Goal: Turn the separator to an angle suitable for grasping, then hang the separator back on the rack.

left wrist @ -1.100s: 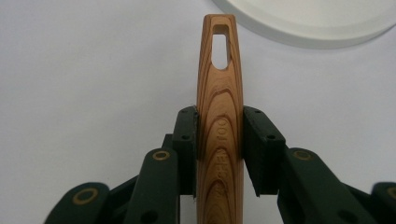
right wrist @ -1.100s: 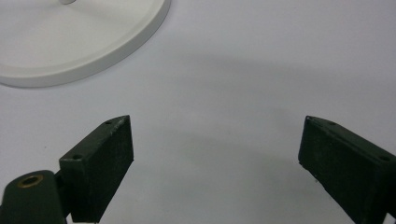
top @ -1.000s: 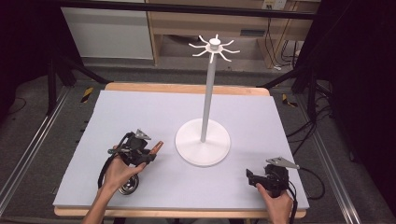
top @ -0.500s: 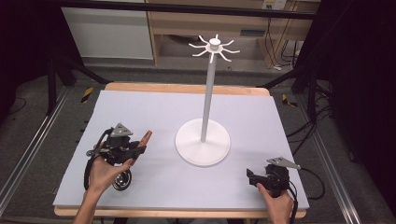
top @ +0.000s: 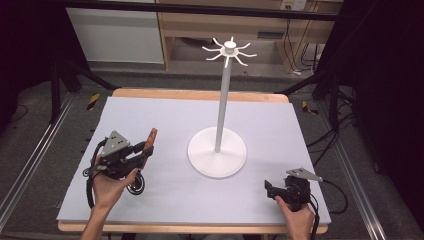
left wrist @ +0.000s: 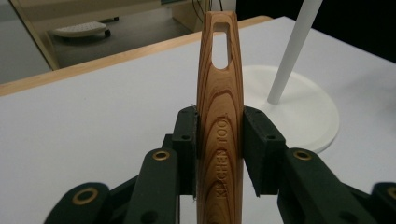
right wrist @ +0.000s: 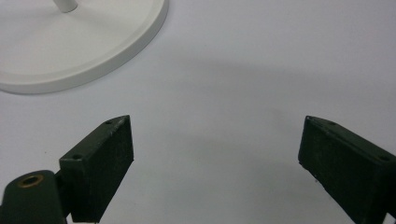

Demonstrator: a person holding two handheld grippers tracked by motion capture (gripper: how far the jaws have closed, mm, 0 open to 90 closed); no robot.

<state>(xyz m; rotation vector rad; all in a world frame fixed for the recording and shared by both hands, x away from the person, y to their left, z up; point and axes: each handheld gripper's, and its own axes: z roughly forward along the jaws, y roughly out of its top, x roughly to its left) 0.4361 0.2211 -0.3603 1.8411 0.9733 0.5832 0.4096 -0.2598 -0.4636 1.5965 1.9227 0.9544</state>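
Observation:
My left gripper (left wrist: 219, 135) is shut on the wooden handle (left wrist: 219, 93) of a kitchen tool, which has a hanging slot near its tip. In the high view that gripper (top: 141, 149) is lifted over the table's left side, and the handle (top: 152, 137) points up and away towards the stand. A dark round end of the tool (top: 136, 186) shows beside the hand. The white stand (top: 223, 100) rises from a round base (top: 217, 159) at mid-table, with hooks at its top (top: 229, 50). My right gripper (top: 268, 189) rests at the near right, open with nothing between its pads (right wrist: 100, 168).
The table top (top: 165, 115) is a pale grey sheet with a wooden edge at the back. The stand's base (right wrist: 84, 42) lies just ahead of the right gripper. Dark frame legs and cables surround the table on the floor.
My left hand has carried the tool leftward and a little upward, and the handle now tilts up more steeply. The right gripper has stayed put.

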